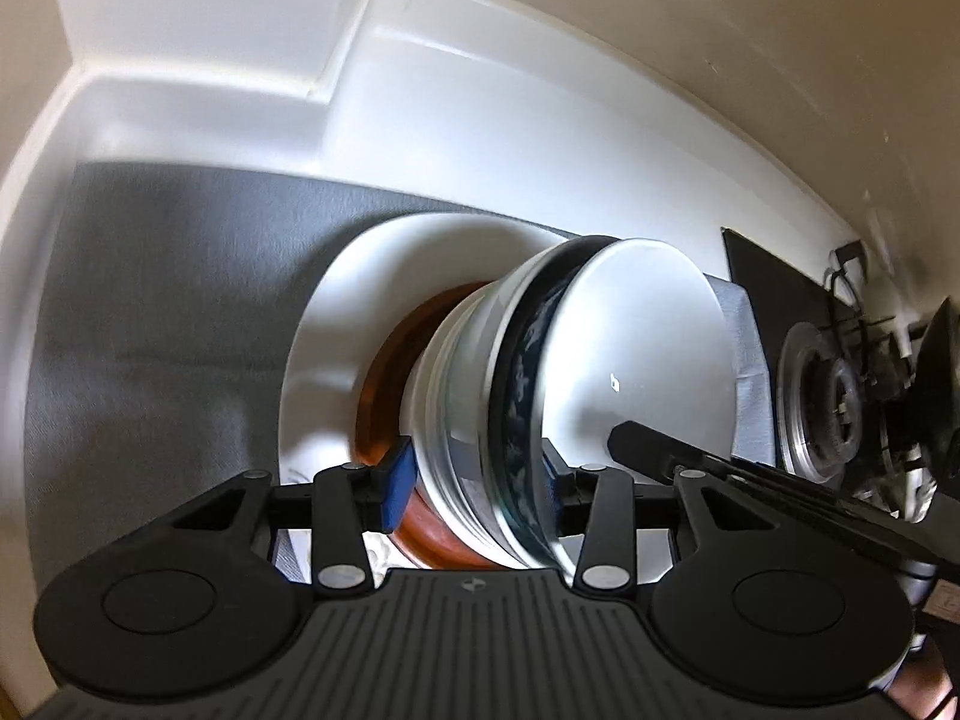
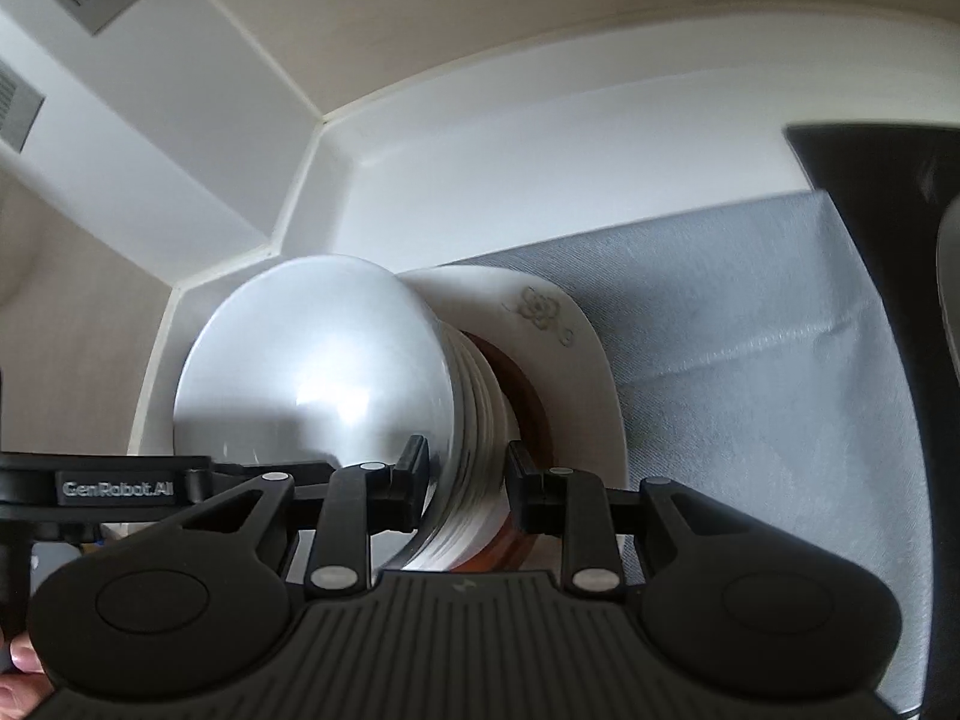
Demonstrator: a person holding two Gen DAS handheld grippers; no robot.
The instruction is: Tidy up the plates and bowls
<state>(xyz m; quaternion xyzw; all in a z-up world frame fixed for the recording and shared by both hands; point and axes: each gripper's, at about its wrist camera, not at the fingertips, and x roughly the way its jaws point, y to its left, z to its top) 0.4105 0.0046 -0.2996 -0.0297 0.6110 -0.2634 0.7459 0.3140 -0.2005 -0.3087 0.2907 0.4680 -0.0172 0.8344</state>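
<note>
Nearest the left wrist camera, the left gripper (image 1: 477,483) stood with its blue-padded fingers (image 1: 399,489) clamped on the edge of a stack of plates and bowls (image 1: 480,420), one pad against the brown rim on the left and the other against the dark blue patterned rim on the right. The stack sat between the fingers edge-on to the lens, so the layers read from left to right: a brown bowl (image 1: 384,396), several white and pale grey rims, a glass-like band, then the dark patterned bowl (image 1: 519,372). A plain white plate (image 1: 648,336) closed the stack on its right side, its face turned toward the right gripper's finger, which reached in from the lower right and touched that face.

In the right wrist view, the right gripper (image 2: 468,483) was likewise closed on the stack's edge, its black fingers (image 2: 414,468) pressing the white plate (image 2: 312,372) on the left and the ribbed white rims (image 2: 480,420) on the right. The other gripper's arm crossed the near left corner, and a fingertip (image 2: 21,657) of the person showed at the bottom left.

Behind the stack lay a large white plate (image 2: 588,360) with a faint flower mark, resting on a grey mat (image 2: 750,360) that covered the white counter (image 2: 540,192). Farther right in the left view stood a stove burner (image 1: 822,402). The counter ended at a cream wall (image 2: 480,12).
</note>
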